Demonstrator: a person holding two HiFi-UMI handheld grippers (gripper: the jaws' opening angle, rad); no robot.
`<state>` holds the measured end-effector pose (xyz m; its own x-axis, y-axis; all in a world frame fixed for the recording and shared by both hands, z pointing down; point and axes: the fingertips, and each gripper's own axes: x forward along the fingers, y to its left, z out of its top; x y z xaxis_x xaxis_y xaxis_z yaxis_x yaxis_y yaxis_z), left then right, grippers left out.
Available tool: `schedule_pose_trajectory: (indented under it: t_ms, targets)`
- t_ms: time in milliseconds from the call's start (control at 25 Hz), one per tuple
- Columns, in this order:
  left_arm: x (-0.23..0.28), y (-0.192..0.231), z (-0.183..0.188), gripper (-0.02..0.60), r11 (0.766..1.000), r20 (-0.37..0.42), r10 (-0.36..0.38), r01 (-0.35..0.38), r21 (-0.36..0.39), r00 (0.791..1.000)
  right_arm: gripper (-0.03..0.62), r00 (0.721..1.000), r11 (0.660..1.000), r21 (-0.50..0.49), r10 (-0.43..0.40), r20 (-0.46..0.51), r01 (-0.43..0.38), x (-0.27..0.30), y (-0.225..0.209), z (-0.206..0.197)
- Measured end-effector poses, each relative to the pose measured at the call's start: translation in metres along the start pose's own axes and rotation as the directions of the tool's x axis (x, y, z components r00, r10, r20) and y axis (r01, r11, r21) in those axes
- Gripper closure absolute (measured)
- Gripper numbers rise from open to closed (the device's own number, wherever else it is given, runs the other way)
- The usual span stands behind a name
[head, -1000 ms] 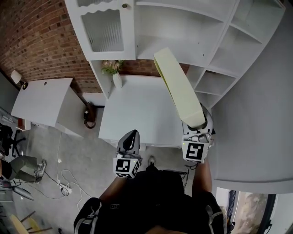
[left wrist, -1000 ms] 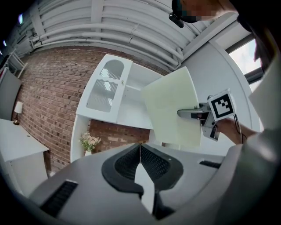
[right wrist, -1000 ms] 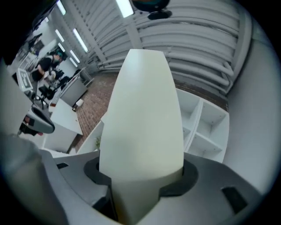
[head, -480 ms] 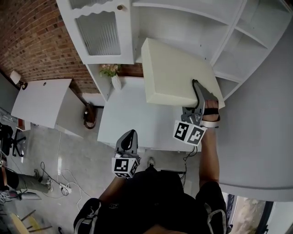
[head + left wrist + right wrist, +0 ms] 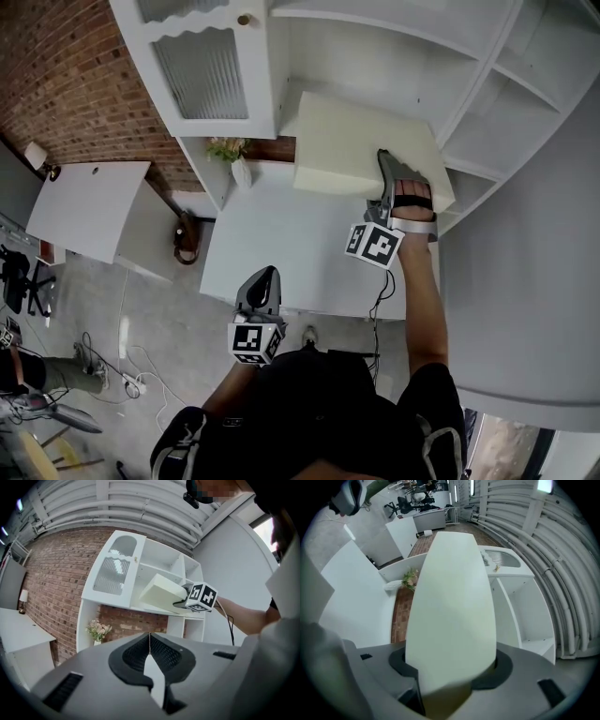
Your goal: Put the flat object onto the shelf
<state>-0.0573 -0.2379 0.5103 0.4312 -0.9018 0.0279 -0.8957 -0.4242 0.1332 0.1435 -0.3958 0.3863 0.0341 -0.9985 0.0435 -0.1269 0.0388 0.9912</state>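
- One flat object (image 5: 349, 141), pale cream, lies nearly level at the mouth of the white shelf (image 5: 394, 42), just right of its ribbed glass door (image 5: 202, 73). I cannot tell whether it rests on a board.
- My right claw (image 5: 383, 167) is clamped on the flat object's near edge.
- My left claw (image 5: 265, 281) hangs by the front edge of the white bench (image 5: 281, 234), jaws together with nothing between them.
- Flowers in a vase (image 5: 234, 155) stand at the bench's back.
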Motion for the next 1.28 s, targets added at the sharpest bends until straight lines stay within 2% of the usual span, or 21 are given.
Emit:
schedule_pose_trajectory:
  t_ms: [280,440,680,840,1080,1280]
  targets:
    - [0.019,0.007,-0.003,0.568,1.0,-0.015,0.02,-0.02,0.003,1.0,0.29,0.999,0.992,-0.12,0.023,-0.039,-0.028,0.042,0.027,-0.013]
    - [0.028,0.008,-0.001,0.568,0.999,-0.009,0.03,-0.03,-0.02,1.0,0.284,0.999,0.993,-0.111,0.031,-0.024,-0.034,0.059,0.03,-0.017]
    - [0.04,0.011,-0.007,0.568,0.999,-0.02,0.044,-0.044,-0.031,0.999,0.261,0.994,0.991,-0.089,0.092,-0.051,-0.096,0.091,0.048,-0.019]
    - [0.047,0.011,-0.01,0.568,0.998,-0.024,0.043,-0.044,-0.04,0.999,0.246,0.995,0.992,-0.092,0.085,-0.052,-0.089,0.111,0.051,-0.02]
    - [0.057,0.016,-0.01,0.568,0.996,-0.025,0.062,-0.064,-0.056,0.998,0.215,0.984,0.983,-0.137,0.106,-0.141,-0.126,0.143,0.054,-0.027]
    - [0.067,0.015,-0.012,0.568,0.996,-0.045,0.07,-0.072,-0.054,0.997,0.209,0.977,0.981,-0.118,0.131,-0.168,-0.152,0.167,0.057,-0.03]
